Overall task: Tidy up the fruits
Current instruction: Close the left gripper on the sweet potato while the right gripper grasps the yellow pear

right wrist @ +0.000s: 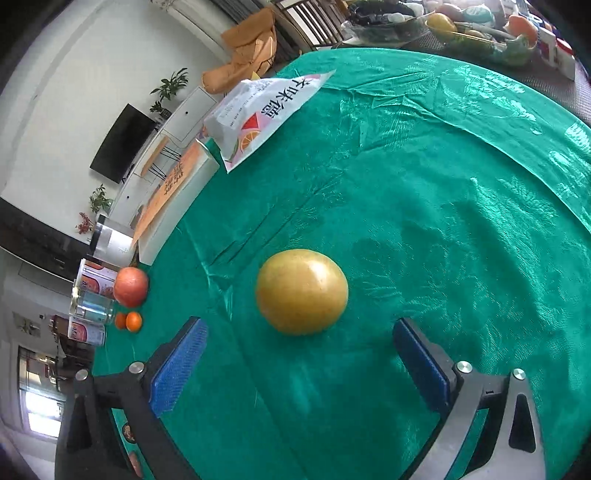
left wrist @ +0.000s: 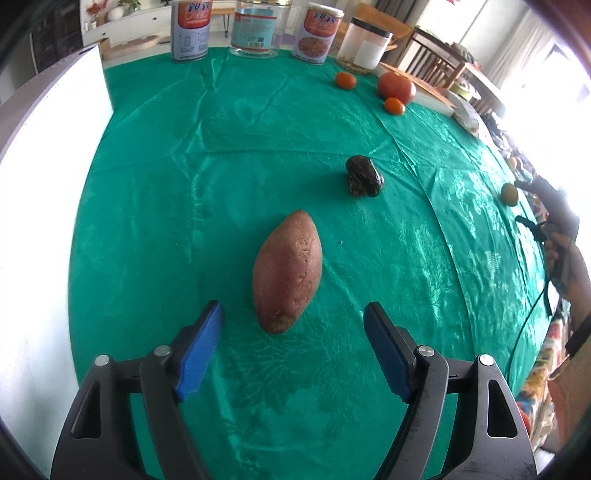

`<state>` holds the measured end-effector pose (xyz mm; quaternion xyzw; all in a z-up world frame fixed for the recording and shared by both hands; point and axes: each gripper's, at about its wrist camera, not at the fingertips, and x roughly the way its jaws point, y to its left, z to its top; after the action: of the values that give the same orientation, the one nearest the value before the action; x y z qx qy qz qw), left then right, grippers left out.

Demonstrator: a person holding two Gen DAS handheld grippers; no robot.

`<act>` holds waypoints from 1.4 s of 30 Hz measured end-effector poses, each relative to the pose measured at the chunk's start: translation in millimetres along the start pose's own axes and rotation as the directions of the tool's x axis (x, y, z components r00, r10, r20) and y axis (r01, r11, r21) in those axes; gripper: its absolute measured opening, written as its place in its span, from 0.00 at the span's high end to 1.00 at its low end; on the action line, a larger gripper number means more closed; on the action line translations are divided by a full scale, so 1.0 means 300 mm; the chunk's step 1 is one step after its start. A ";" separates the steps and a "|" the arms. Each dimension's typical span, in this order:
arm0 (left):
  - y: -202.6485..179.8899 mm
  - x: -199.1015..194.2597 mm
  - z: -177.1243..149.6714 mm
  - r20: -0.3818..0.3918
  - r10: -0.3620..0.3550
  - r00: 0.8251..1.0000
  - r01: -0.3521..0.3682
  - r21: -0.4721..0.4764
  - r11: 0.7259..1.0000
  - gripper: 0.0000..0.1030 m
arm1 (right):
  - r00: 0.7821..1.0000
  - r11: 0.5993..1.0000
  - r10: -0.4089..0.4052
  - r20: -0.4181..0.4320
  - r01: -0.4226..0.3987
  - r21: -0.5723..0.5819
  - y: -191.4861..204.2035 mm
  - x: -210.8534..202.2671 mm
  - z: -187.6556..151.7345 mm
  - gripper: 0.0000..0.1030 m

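My left gripper [left wrist: 293, 314] is spread wide with nothing between the blue pads [left wrist: 201, 343]. It's hovering low over the green cloth [left wrist: 166, 221], and a sweet potato [left wrist: 287, 271] lies just ahead, its near tip roughly level with the fingertips but not touching either one. Past it, a bit right, sits a dark lumpy thing [left wrist: 364, 176] — can't tell what it is. Further back near the cloth's far edge are a big tomato [left wrist: 396, 86] and two small oranges [left wrist: 394, 106], one just beside the tomato, the other off to its left. Cans [left wrist: 190, 29] and jars [left wrist: 364, 46] line the very back.

My right gripper [right wrist: 297, 334] is also released, jaws wide apart. A yellow fruit [right wrist: 301, 291] sits on the cloth just beyond the tips, centred between them, no contact. Far left in this view I see the tomato [right wrist: 130, 287] and oranges [right wrist: 133, 321] again — well apart from the yellow fruit. A snack bag [right wrist: 258, 118] lies at the far edge.
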<state>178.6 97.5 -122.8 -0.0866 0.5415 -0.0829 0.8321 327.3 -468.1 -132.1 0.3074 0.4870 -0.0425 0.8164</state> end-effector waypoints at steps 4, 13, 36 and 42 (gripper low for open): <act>-0.011 -0.019 -0.010 0.005 -0.005 1.000 0.005 0.021 1.000 0.23 | 0.996 0.995 -0.088 0.032 0.089 -0.051 0.028 -0.003 0.006 0.50; -0.022 -0.042 -0.036 0.023 -0.014 1.000 0.013 0.044 0.999 0.23 | 0.995 0.960 0.009 -0.103 -0.037 -0.277 0.112 -0.121 -0.207 0.59; -0.040 -0.034 -0.057 0.034 -0.072 0.997 0.070 0.041 0.997 0.23 | 0.955 0.865 0.179 -0.239 -0.268 -0.424 0.492 -0.112 -0.591 0.29; -0.061 0.067 0.016 0.006 0.038 0.999 -0.039 0.081 0.996 0.31 | 0.950 0.853 0.083 -0.302 -0.225 -0.471 0.681 0.081 -0.619 0.48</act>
<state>190.3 75.3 -134.3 -0.0424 0.5376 -0.0887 0.8375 272.7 -196.6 -120.4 0.1268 0.5618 0.1934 0.7943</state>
